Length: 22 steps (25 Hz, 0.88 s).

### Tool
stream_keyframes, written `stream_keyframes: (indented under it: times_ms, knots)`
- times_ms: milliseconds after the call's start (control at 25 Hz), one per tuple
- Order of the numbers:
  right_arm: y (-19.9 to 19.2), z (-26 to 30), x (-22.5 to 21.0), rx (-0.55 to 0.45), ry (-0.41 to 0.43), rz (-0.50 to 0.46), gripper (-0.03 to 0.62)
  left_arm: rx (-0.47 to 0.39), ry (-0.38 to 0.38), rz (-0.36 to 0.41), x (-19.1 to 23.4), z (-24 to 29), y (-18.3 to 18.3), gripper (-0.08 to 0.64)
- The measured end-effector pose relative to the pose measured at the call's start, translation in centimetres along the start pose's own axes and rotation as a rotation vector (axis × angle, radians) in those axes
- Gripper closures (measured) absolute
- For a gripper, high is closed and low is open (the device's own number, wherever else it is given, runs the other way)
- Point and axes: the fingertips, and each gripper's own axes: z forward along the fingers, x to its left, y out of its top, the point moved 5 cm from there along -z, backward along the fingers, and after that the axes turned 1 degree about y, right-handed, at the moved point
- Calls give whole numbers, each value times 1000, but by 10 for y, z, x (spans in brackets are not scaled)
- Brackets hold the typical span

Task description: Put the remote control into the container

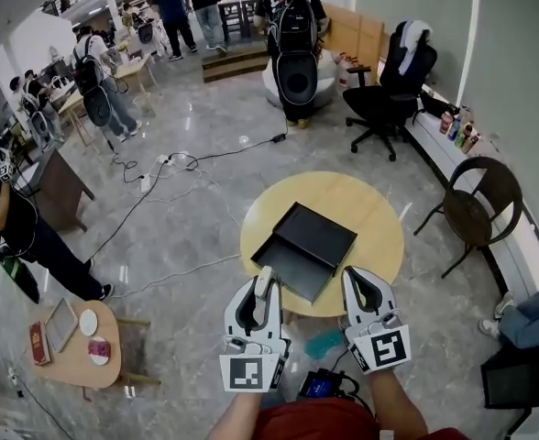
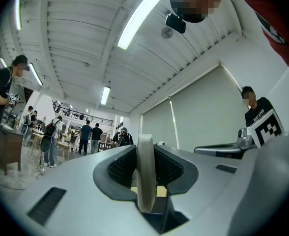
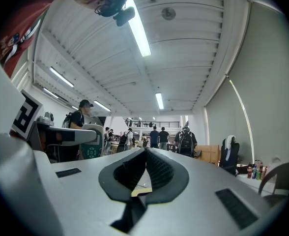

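Note:
A black open container lies on the round yellow table. My left gripper hangs over the table's near edge, just short of the container's near left corner. It is shut on the pale remote control. In the left gripper view the remote control stands edge-on between the pads of the left gripper. My right gripper hovers at the table's near edge, right of the container, its jaws closed on nothing. The right gripper view shows the right gripper with its pads meeting, and the remote control at the left.
A black office chair and a brown round chair stand beyond and right of the table. Cables cross the floor to the left. A small wooden side table is at the lower left. People stand at the back.

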Motion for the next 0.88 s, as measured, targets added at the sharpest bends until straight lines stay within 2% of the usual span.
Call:
stream_keyframes:
  times_ms: [120, 240, 320, 520, 640, 760, 880]
  knots:
    - [-5, 18, -4, 4, -27, -2, 571, 6, -24, -13, 13, 19, -7, 453]
    - [-11, 41, -3, 15, -48, -10, 571, 59, -59, 33, 34, 39, -16, 453]
    - [-15, 57, -1, 23, -63, -17, 571, 56, -89, 40, 46, 53, -18, 453]
    - [-19, 97, 1, 36, -104, -34, 571, 30, -130, -46, 76, 85, -30, 453]
    - [-21, 120, 3, 43, -142, -43, 571, 36, -187, -27, 96, 105, -37, 453]
    - [-25, 137, 1, 50, -199, -51, 571, 41, -227, -79, 109, 129, -40, 453]
    - [-30, 144, -5, 61, -267, -58, 571, 56, -303, -67, 114, 150, -51, 453]
